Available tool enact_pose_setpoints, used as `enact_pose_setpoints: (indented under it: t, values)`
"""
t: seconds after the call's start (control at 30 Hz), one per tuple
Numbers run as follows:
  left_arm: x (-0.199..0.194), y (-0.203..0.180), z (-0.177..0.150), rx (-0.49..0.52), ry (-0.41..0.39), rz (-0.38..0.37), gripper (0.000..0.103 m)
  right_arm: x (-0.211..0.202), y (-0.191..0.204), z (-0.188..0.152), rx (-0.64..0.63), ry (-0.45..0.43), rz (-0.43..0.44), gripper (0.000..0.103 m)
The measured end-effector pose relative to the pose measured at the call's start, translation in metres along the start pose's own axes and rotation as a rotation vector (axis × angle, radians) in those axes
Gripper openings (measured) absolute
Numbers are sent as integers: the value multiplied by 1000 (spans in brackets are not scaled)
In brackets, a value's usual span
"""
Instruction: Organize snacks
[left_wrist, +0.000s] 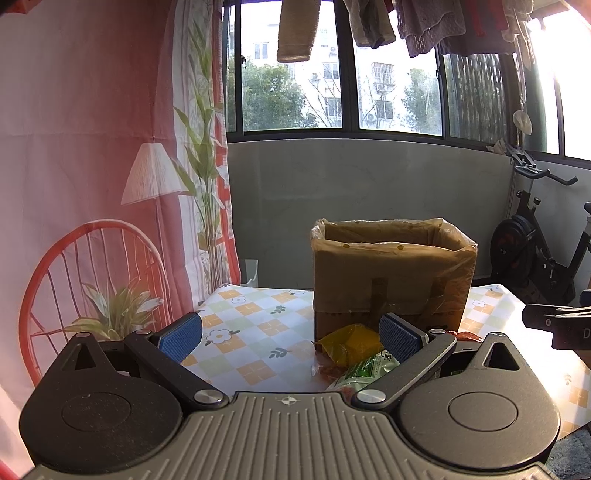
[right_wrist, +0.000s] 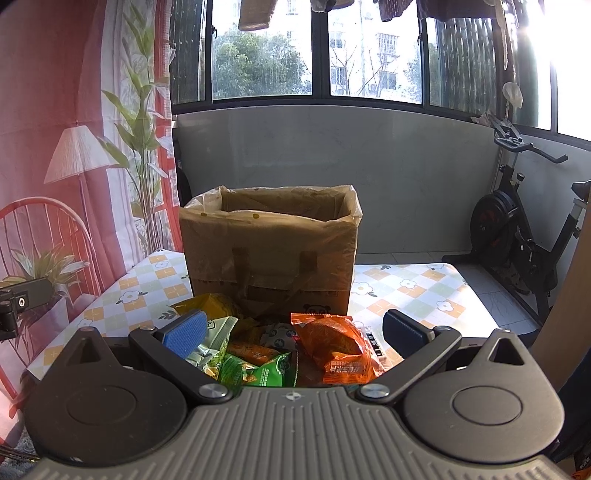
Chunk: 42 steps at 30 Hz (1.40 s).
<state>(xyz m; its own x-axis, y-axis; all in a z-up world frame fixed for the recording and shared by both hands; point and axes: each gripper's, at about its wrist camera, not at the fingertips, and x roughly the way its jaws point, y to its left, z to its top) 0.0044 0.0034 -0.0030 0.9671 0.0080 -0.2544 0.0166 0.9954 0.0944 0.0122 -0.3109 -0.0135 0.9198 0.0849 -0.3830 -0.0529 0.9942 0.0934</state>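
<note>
A cardboard box lined with a clear plastic bag stands open on the table; it also shows in the right wrist view. A pile of snack packets lies in front of it: a yellow packet, a green packet, an orange packet and a green packet. My left gripper is open and empty, left of the pile. My right gripper is open and empty, its fingers on either side of the pile, just above it.
The table has a checked flower-print cloth. A printed curtain hangs at the left. An exercise bike stands at the right. A window wall is behind the table. The right gripper's edge shows in the left wrist view.
</note>
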Motion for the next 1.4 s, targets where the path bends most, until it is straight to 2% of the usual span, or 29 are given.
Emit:
enact_pose_setpoints:
  t: [0.1,0.23,0.33,0.47,0.57,0.63,0.67,0.7,0.8,0.9,0.97,1.07,1.13,1.23,1.3,1.4]
  values:
    - [4,2,5,3,-62,28,103,4,-20,11,46,-54,1,103]
    - [17,-1,14,24,-124,7,103,14,-40,24,81,-128,16,103]
    - [33,-7,17,51,-104,-28,103,22,-45,32,53,-181,-7,103]
    - [63,-17,13,-3,-51,-105,103,44,-43,36,25,-228,1,103]
    - [77,-25,11,-60,-73,-99,101,74,-38,38,26,-183,21,103]
    - [87,-33,11,-57,-79,-106,101,92,-33,39,35,-147,43,103]
    - [96,-39,8,-11,-65,-92,101,97,-30,38,27,-142,53,103]
    - [100,-43,8,-12,-60,-87,101,102,-26,36,-6,-145,52,103]
    - [117,-47,-4,14,-27,-77,101,118,-9,20,-135,-183,-35,103]
    - [131,-46,-19,-5,35,-81,101,130,-12,-8,-105,-149,-17,102]
    - [137,-48,-31,-9,76,-108,101,133,-14,-24,-73,-123,-11,102]
    - [138,-46,-48,-27,120,-121,101,132,-12,-50,-94,-83,-46,102]
    - [140,-45,-54,-32,135,-121,101,131,-11,-61,-94,-63,-26,102]
    - [140,-43,-63,-36,153,-114,101,130,-14,-69,-71,-38,3,102]
    - [140,-45,-71,-2,160,-92,101,129,-15,-69,-61,-37,19,101]
    - [135,-49,-77,13,194,-124,101,129,-16,-70,-46,-34,20,101]
